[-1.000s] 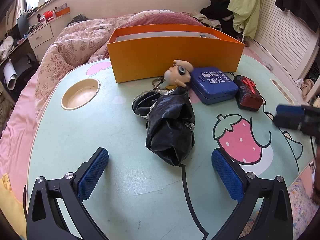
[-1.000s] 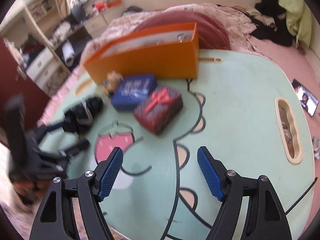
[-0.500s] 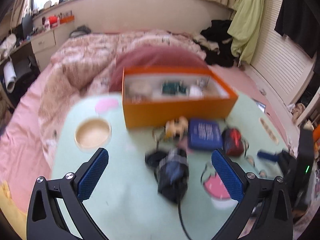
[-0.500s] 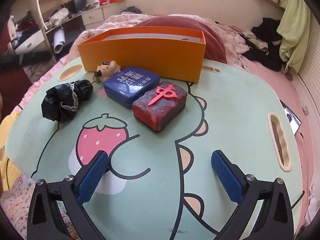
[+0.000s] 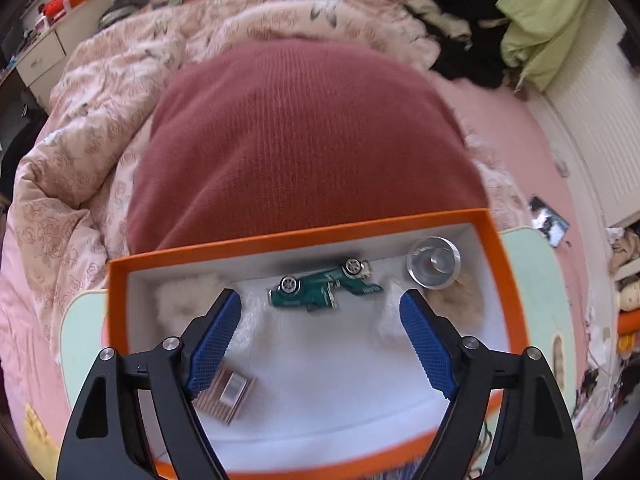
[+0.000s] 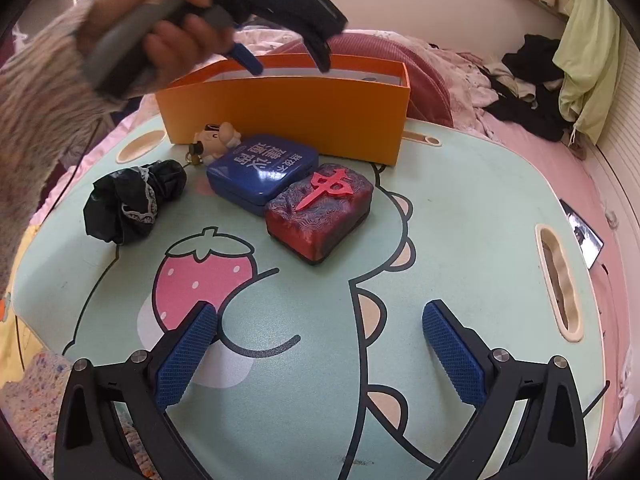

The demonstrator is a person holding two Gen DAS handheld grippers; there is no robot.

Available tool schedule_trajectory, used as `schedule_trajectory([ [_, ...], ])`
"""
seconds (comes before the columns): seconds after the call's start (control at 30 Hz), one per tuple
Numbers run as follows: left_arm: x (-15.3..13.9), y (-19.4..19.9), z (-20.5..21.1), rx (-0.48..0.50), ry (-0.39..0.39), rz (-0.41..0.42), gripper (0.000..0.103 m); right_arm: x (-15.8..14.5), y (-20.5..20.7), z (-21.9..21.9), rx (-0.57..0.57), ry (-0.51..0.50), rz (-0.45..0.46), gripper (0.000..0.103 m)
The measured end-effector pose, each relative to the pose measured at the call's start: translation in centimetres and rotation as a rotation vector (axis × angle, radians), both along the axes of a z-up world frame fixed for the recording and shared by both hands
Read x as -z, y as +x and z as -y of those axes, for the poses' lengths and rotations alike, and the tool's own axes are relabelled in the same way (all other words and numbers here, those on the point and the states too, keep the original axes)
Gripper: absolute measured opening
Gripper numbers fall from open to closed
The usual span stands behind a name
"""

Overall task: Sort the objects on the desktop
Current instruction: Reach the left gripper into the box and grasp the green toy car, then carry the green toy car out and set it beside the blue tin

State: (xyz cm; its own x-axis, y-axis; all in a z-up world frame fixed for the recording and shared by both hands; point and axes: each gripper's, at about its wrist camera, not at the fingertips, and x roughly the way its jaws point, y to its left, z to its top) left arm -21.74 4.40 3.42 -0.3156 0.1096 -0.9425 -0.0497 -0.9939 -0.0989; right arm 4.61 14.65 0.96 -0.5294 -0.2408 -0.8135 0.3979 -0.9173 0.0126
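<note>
Above orange box [image 5: 120,280], left gripper [image 5: 320,344] jaws closing, empty

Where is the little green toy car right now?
In the left wrist view, the green toy car lies inside the orange box, near its far wall, left of a round silver lid.

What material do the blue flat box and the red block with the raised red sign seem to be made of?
The blue flat box looks like painted metal: glossy lid with bright window reflections, rolled rim and seam. The red block looks like hard resin or plastic: swirled red and dark layers, semi-gloss, rounded moulded edges, on a dark base. Neither is certain from the look alone.
</note>
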Motion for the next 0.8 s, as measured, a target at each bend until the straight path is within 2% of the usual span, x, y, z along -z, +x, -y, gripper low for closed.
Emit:
schedule_trajectory([
  [0.07,1.4,-1.0,-0.3,-0.029,-0.030,0.035,0.082,0.0,0.0,0.0,0.000,0.000,0.000,0.102],
  [0.17,2.5,-2.0,-0.3,-0.050,0.002,0.072,0.082,0.0,0.0,0.0,0.000,0.000,0.000,0.102],
  [0.23,3.0,-2.6,-0.3,-0.058,0.004,0.103,0.076,0.0,0.0,0.0,0.000,0.000,0.000,0.102],
  [0.3,3.5,-2.8,-0.2,-0.054,0.006,0.128,0.076,0.0,0.0,0.0,0.000,0.000,0.000,0.102],
  [0.4,3.1,-2.6,0.1,-0.054,0.008,0.115,0.076,0.1,0.0,0.0,0.001,-0.003,0.000,0.102],
  [0.47,2.3,-1.8,0.3,-0.034,0.025,0.081,0.075,0.1,-0.1,0.0,0.001,-0.002,0.000,0.102],
  [0.6,-1.7,1.6,0.8,0.024,0.103,-0.027,0.075,0.1,-0.1,0.0,0.001,-0.003,0.000,0.102],
  [0.73,-7.1,7.9,1.6,0.103,0.196,-0.160,0.076,0.2,-0.1,0.0,0.001,-0.002,0.000,0.102],
  [0.8,-8.6,11.3,1.8,0.141,0.213,-0.210,0.076,0.2,-0.1,-0.1,0.001,-0.004,0.000,0.102],
])
